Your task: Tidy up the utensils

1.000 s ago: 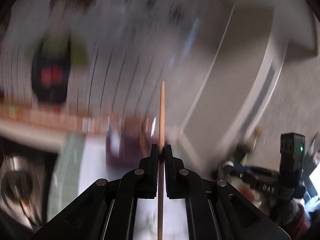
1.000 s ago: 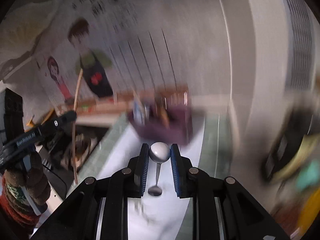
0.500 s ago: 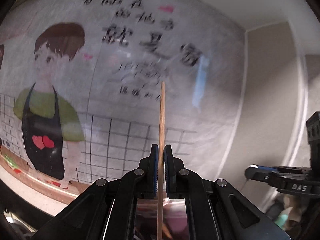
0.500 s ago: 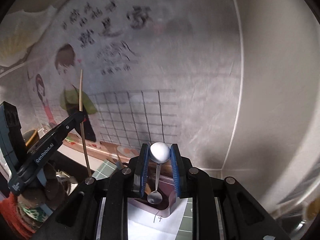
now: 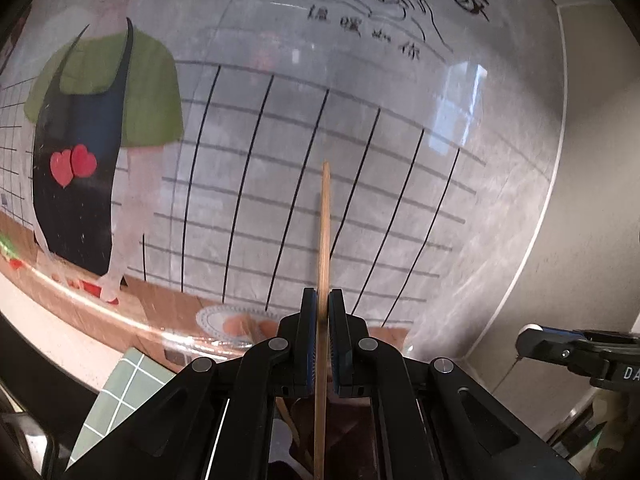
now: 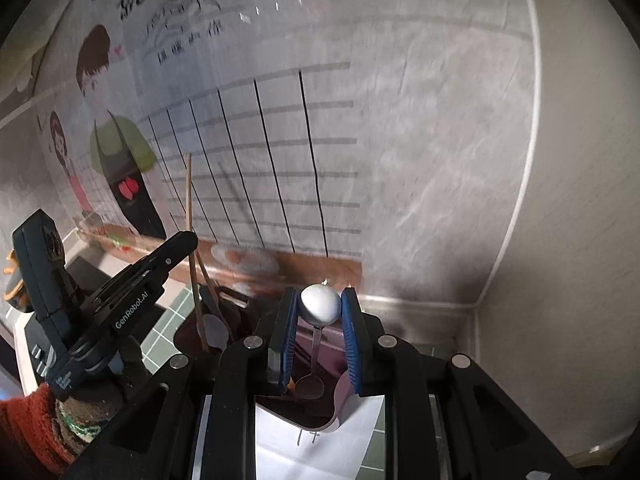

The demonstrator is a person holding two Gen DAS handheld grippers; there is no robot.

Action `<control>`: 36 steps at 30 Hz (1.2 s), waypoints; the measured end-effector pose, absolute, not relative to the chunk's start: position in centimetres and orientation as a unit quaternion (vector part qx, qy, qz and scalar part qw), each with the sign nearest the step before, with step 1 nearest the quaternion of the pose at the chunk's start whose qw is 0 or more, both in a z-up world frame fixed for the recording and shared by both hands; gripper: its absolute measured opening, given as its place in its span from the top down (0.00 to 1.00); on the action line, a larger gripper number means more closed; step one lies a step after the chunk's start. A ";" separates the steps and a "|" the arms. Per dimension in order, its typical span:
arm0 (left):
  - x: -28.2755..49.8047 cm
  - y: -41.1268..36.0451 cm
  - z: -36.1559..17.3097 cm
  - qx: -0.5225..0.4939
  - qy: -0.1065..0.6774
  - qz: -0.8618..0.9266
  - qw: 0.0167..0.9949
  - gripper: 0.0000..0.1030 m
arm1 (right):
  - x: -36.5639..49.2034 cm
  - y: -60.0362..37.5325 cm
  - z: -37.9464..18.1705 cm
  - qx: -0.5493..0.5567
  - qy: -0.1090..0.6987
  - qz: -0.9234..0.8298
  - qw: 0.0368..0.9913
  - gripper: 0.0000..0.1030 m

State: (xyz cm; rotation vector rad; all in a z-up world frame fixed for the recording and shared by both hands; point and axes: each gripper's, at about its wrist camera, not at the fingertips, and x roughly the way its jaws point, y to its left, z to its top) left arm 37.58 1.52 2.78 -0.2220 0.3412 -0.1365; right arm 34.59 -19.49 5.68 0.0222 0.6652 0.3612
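My left gripper [image 5: 323, 300] is shut on a thin wooden chopstick [image 5: 324, 240] that stands upright, its lower end over the dark purple utensil holder [image 5: 344, 424]. In the right wrist view the left gripper [image 6: 188, 240] and its chopstick [image 6: 191, 240] are at the left, above the holder [image 6: 240, 320]. My right gripper [image 6: 319, 308] is shut on a metal spoon [image 6: 319, 309], gripped at the rounded handle end, bowl hanging down into the holder. Another chopstick and a spoon [image 6: 216, 330] stand in the holder.
A wall poster with a cartoon cook and a grid [image 5: 280, 160] stands close behind the holder. A white paper [image 6: 320, 444] lies on green tiles [image 5: 124, 384] under the holder. A room corner [image 6: 480, 304] is at the right.
Both grippers have moved closer to the wall and down over the utensil holder. The views went from blurred to steady. Both grips are unchanged.
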 end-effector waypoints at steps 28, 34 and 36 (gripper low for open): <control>10.0 1.0 0.5 0.002 0.303 -0.010 0.953 0.34 | 10.9 -18.3 -1.2 0.050 0.327 0.121 0.936 0.68; 7.2 -0.1 -0.3 -0.001 0.311 -0.031 0.950 0.34 | 7.0 -17.1 -2.3 0.050 0.322 0.119 0.938 0.68; 6.6 -0.2 -0.2 -0.003 0.309 -0.033 0.951 0.34 | 6.1 -16.8 -2.3 0.045 0.316 0.121 0.940 0.68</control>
